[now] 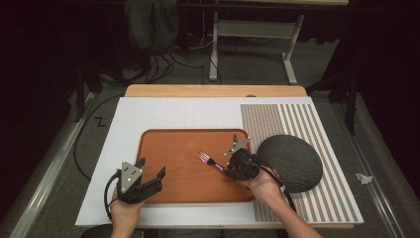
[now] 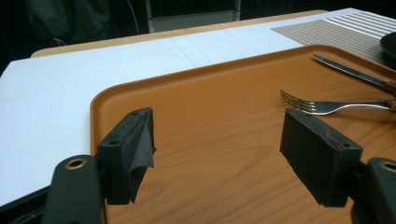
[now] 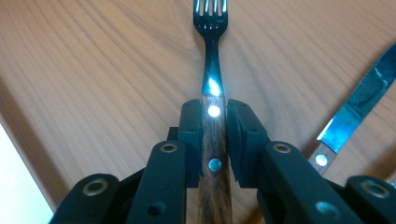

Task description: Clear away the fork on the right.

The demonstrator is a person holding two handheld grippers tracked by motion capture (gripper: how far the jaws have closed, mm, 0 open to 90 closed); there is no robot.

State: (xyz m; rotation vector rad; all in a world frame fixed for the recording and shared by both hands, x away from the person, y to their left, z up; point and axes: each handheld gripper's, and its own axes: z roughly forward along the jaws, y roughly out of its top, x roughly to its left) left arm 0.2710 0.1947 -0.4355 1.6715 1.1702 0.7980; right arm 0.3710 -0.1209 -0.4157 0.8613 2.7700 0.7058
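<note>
Right claw (image 3: 214,126) is clamped on the fork's (image 3: 210,56) wooden handle, tines pointing to the top of the frame over the orange tray (image 1: 163,144), possibly just touching it. Left claw (image 2: 219,149) gapes open, nothing inside, lower left of the tray.

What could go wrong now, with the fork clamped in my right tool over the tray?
1. The right tool pinches the wooden-handled steel fork by its narrow handle only; it could pivot or slip.
2. The wooden-handled steel knife lies close beside it on the orange wood-grain tray; setting the fork down may knock it.
</note>
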